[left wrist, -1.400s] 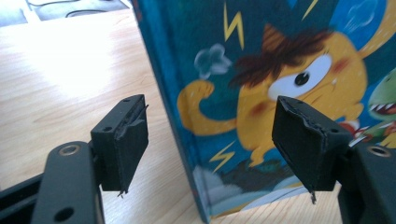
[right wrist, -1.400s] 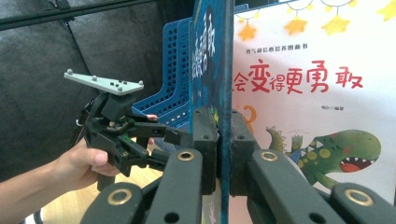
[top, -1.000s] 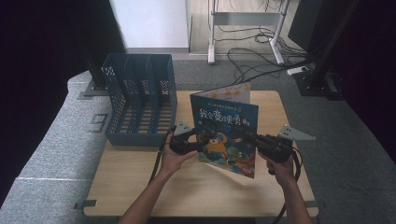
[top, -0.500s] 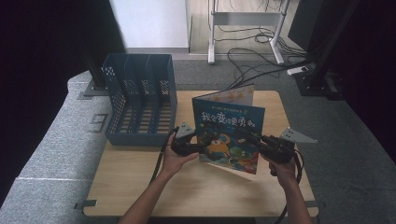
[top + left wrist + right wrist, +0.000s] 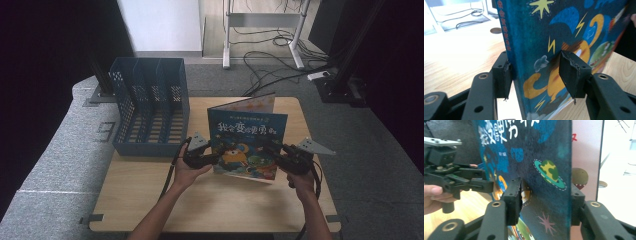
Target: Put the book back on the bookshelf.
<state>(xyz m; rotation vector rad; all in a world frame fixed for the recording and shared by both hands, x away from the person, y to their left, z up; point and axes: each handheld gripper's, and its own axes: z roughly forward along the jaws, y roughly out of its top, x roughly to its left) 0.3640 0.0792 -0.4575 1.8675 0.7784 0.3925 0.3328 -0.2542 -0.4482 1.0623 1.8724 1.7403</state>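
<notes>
The picture book stood on its lower edge on the bench, partly fanned open, just right of the blue file rack, with its cover tilted back. Compared with the frame one second earlier, the book sat lower and leaned further back, and both hands had hardly shifted. The left gripper straddled the book's left edge; its fingers had just been closing, yet gaps remained between the pads and the cover, so the book stood between them ungripped. The right gripper straddled the right edge; its fingers had just been opening and stood clear of the cover, the clamp of a second earlier released.
</notes>
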